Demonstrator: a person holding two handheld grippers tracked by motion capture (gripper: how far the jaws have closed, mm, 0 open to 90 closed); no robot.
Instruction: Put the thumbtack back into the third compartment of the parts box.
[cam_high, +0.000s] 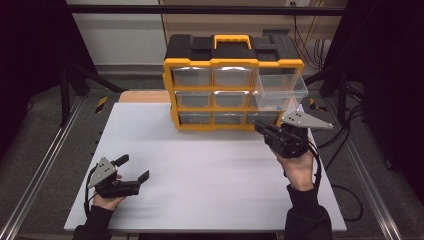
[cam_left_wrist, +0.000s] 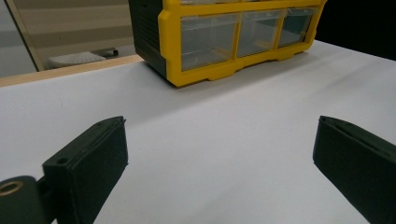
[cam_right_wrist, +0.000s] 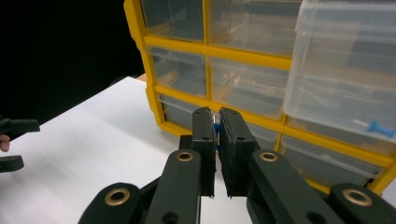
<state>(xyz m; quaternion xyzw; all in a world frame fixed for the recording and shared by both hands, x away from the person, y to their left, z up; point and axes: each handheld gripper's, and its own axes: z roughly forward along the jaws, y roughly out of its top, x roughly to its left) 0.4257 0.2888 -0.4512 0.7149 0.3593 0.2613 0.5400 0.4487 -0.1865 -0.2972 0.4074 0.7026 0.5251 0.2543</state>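
Right gripper (cam_high: 264, 129): raised, level, aimed at organizer (cam_high: 232, 82) bottom row; jaws nearly closed, something small and blue between the pads. Top-right drawer (cam_high: 280, 86) pulled out. Left gripper (cam_high: 134, 167): resting low on table (cam_high: 210, 170), jaws wide apart, empty.

One yellow organizer (cam_high: 233, 90), nine clear drawers (cam_high: 231, 76), two claws (cam_high: 134, 169).
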